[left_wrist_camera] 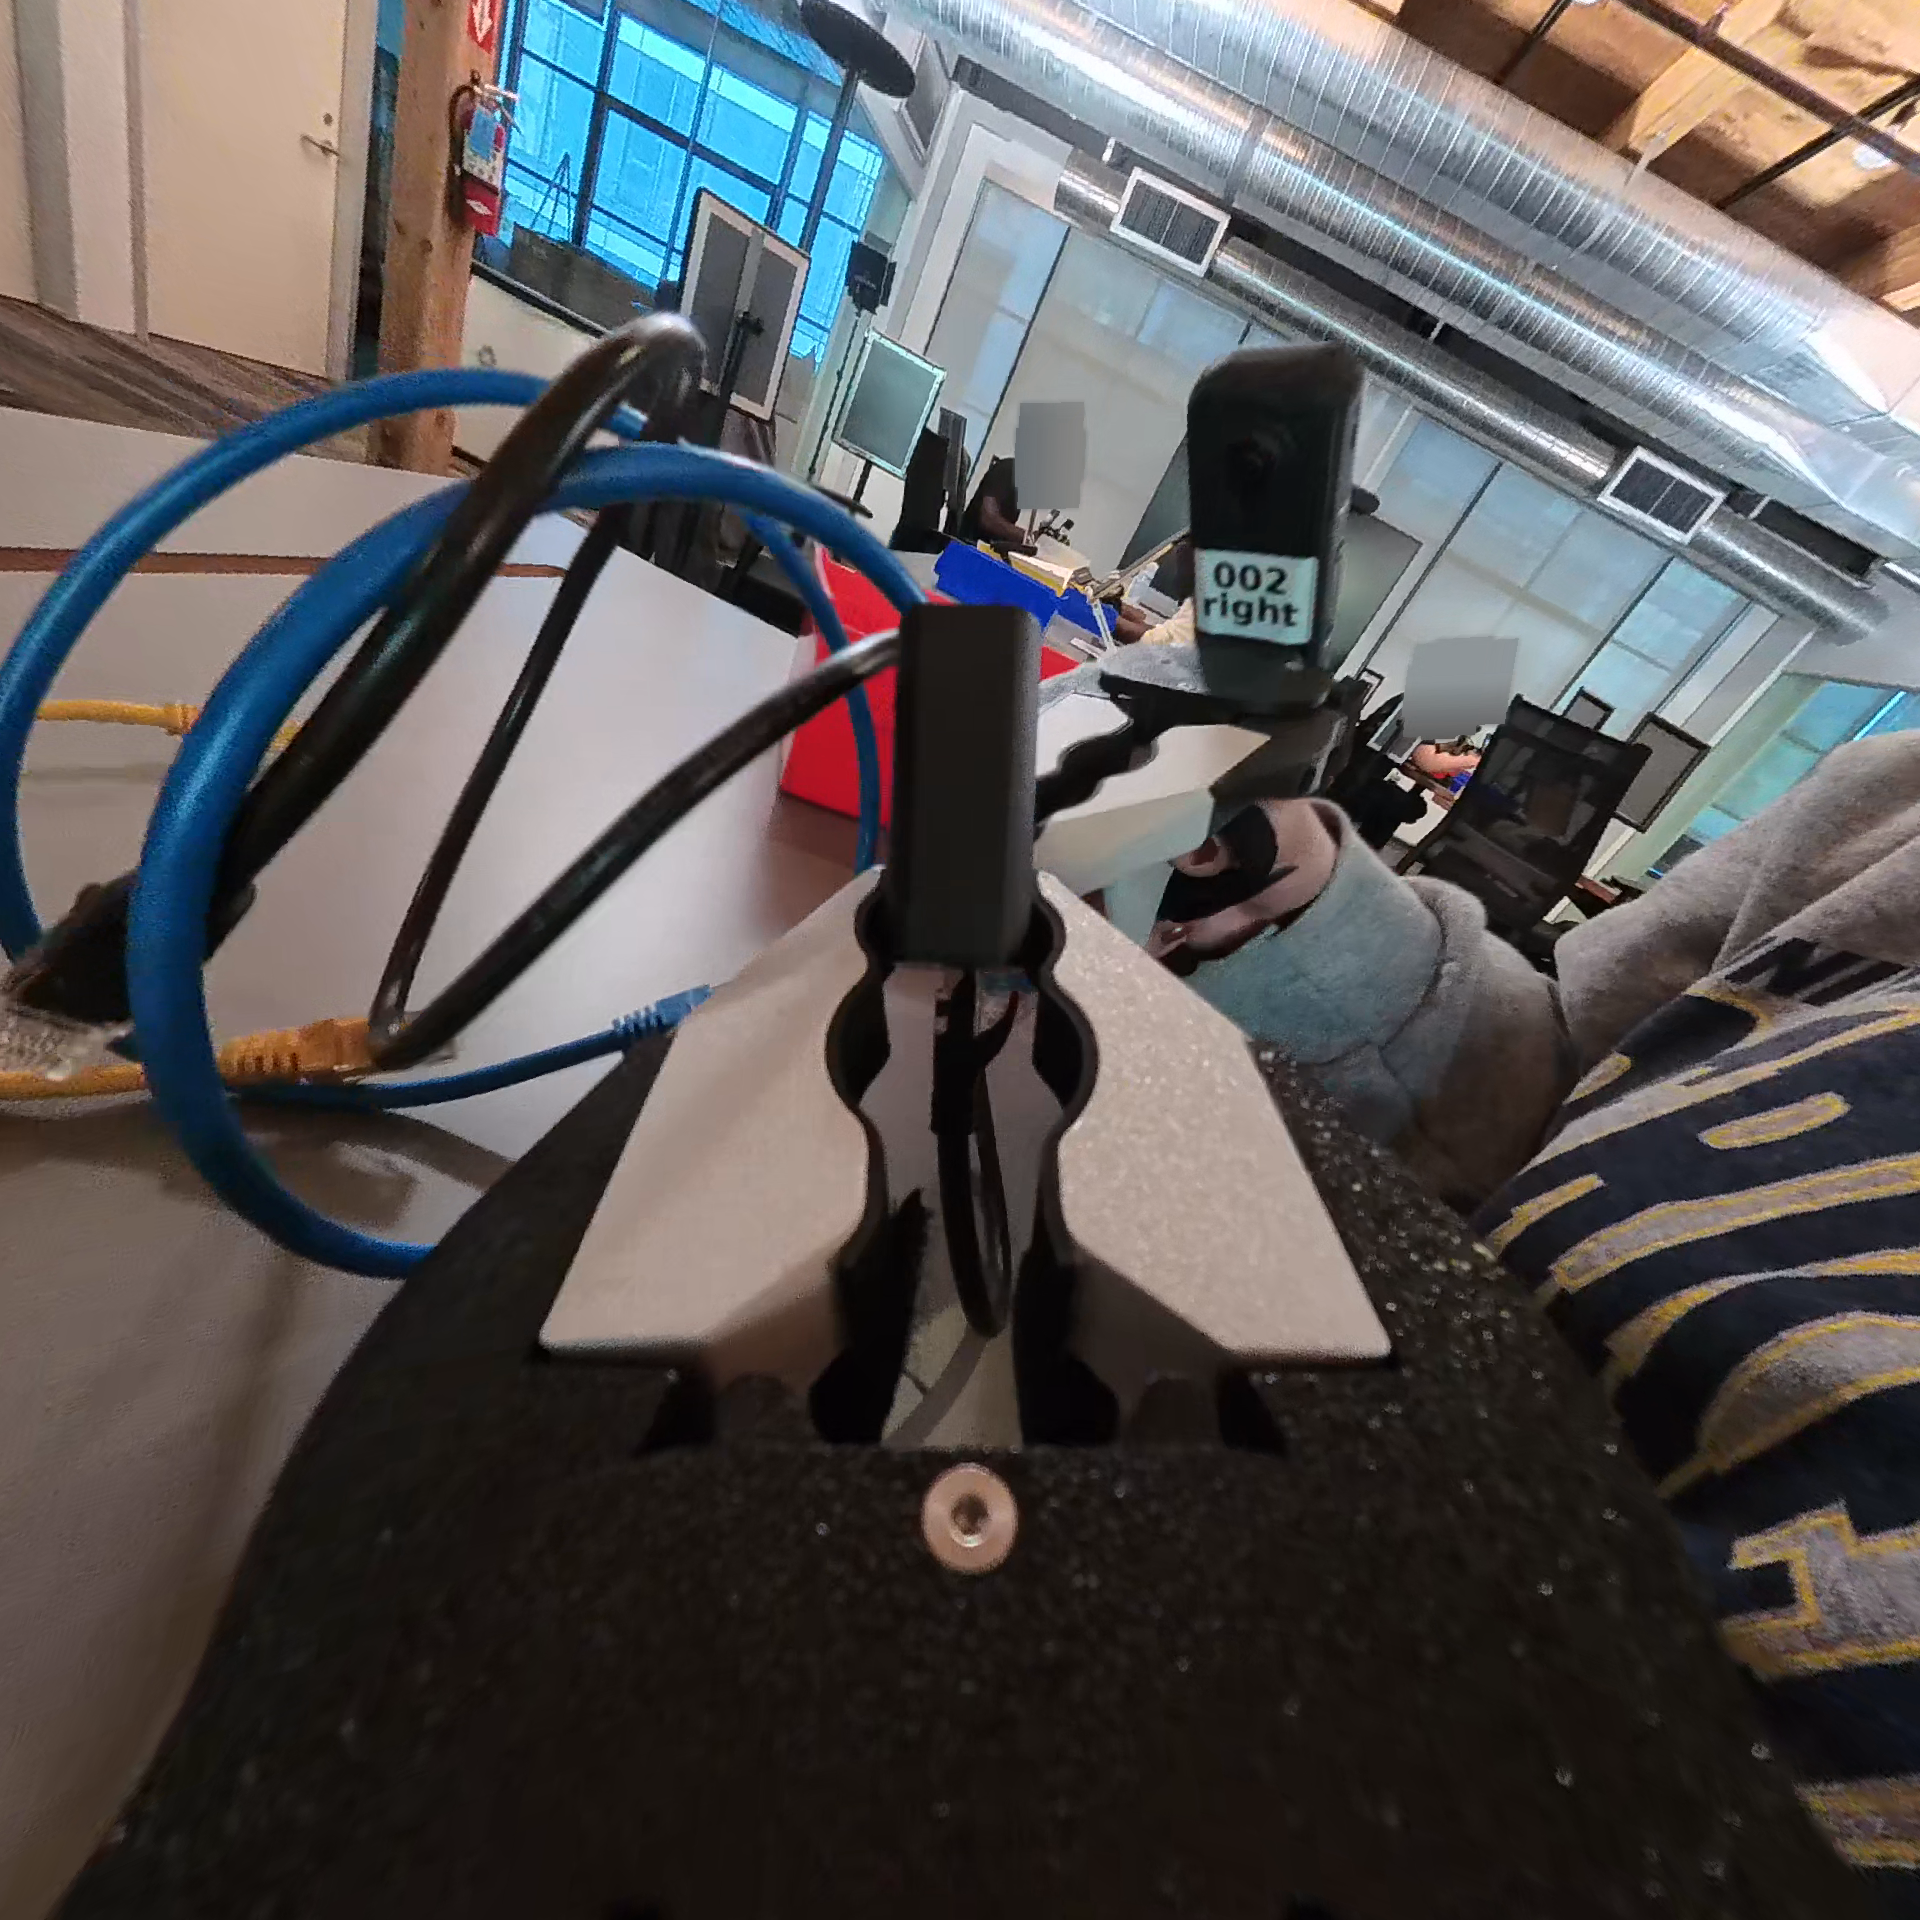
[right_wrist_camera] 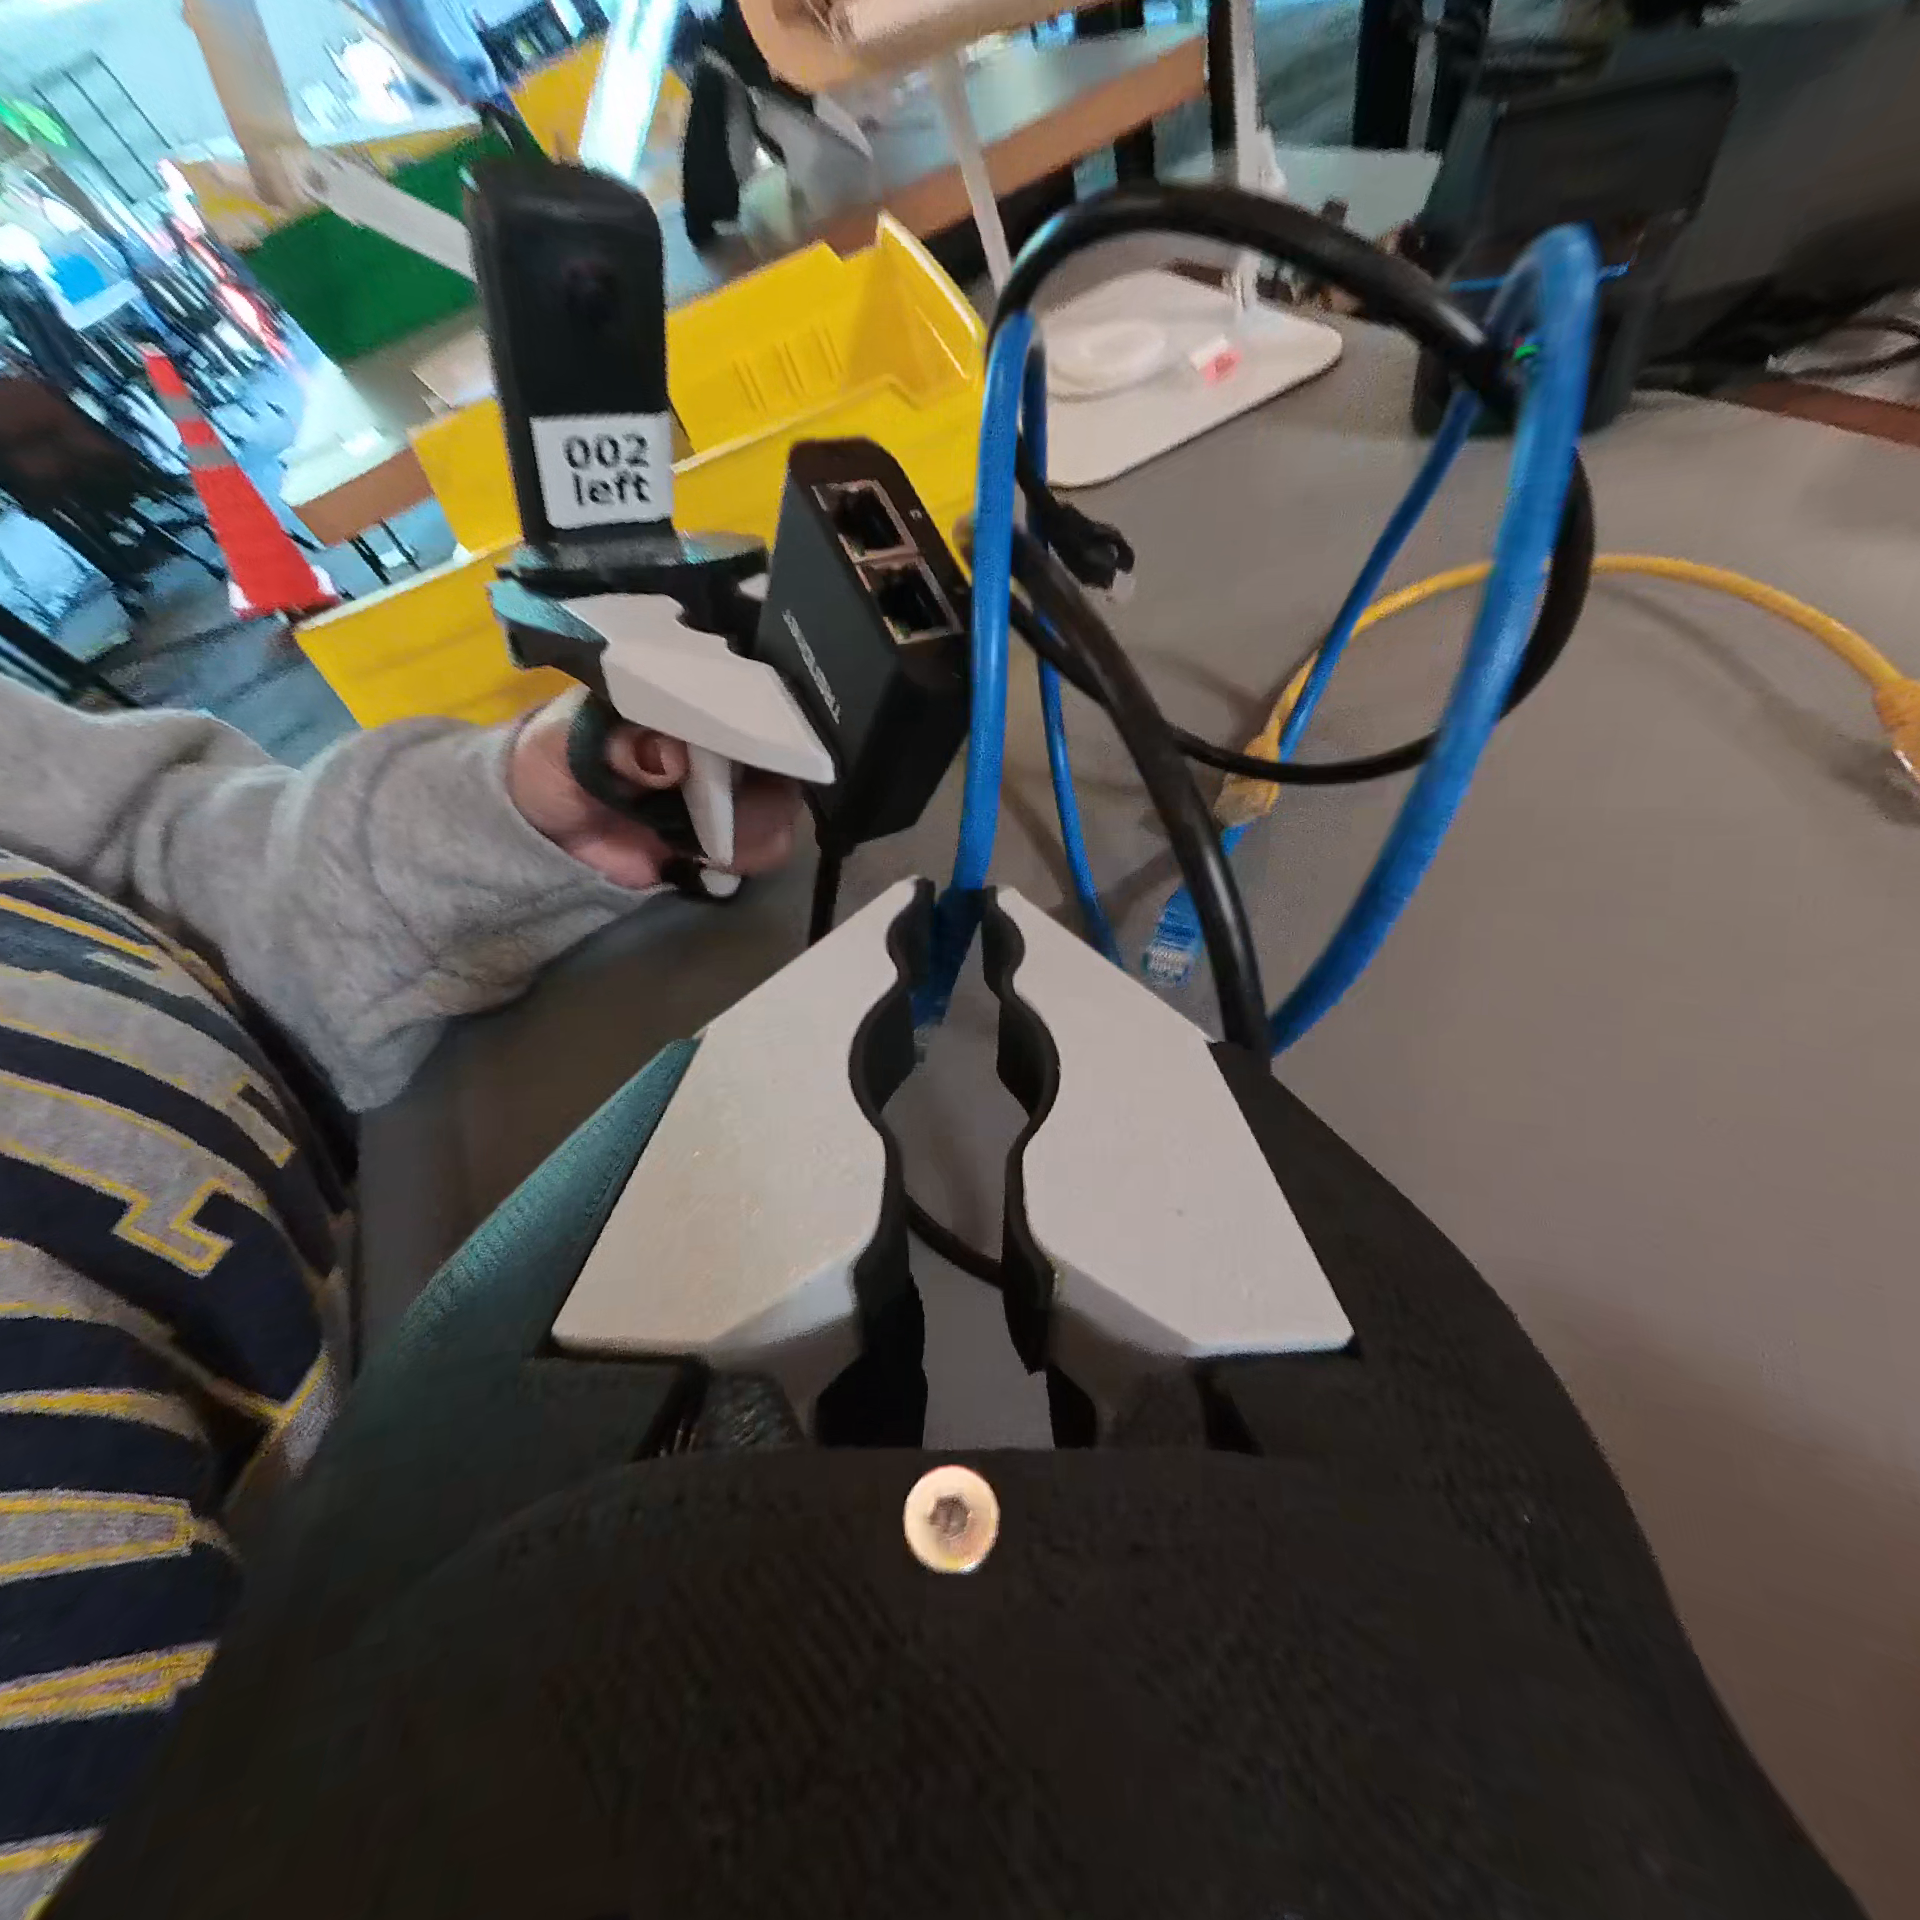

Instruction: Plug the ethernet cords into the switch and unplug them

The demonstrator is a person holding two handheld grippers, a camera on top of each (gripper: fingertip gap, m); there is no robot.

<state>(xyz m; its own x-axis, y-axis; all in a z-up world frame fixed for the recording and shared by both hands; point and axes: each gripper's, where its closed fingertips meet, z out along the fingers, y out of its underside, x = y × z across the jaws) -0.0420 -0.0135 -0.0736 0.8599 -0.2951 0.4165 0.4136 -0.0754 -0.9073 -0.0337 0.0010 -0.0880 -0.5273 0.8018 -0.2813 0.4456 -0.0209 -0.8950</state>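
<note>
My left gripper (left_wrist_camera: 961, 920) is shut on the black switch (left_wrist_camera: 961, 790) and holds it upright above the table. In the right wrist view the switch (right_wrist_camera: 873, 634) shows two empty ports facing my right gripper, with the left gripper (right_wrist_camera: 816, 743) clamped on its side. My right gripper (right_wrist_camera: 951, 914) is shut on the plug end of a blue ethernet cord (right_wrist_camera: 982, 623), just below and in front of the ports and apart from them. The cord's other blue plug (right_wrist_camera: 1169, 940) lies on the table. A yellow ethernet cord (right_wrist_camera: 1714, 603) lies to the right.
Blue cord loops (left_wrist_camera: 208, 748) and a black cable (left_wrist_camera: 582, 499) stand tangled on the grey table (right_wrist_camera: 1558, 1039). A yellow plug (left_wrist_camera: 301, 1049) lies under them. A yellow bin (right_wrist_camera: 810, 343) and a white lamp base (right_wrist_camera: 1174, 364) are behind. The person's grey sleeve (right_wrist_camera: 312, 831) is at the left. The grippers are tip to tip, or close to it.
</note>
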